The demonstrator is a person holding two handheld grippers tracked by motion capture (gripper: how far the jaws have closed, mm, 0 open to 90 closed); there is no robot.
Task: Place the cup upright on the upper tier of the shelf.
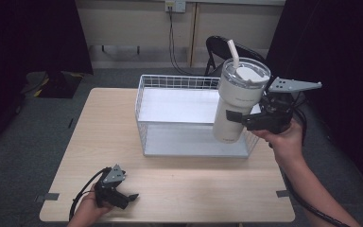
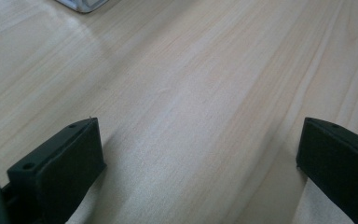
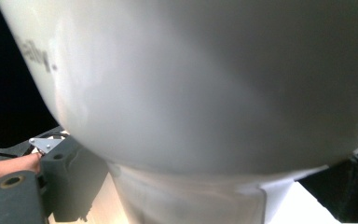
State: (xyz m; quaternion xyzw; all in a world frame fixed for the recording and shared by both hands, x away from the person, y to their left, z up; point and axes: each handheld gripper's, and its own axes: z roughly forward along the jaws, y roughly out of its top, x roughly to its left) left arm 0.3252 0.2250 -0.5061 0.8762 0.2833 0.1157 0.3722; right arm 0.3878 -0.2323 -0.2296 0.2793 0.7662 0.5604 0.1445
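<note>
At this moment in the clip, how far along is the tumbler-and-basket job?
Done: the right tongs have clamped the white tumbler and lifted it; it hangs upright over the right end of the wire basket. In hand: carrying it; which way is unclear. Left, as a guess: setting it down and letting go. The left tongs rest open on the table, holding nothing.

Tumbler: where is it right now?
High view: the white tumbler is at the right, held by the right gripper above the right end of the wire basket. In the right gripper view its body looms close.
</note>
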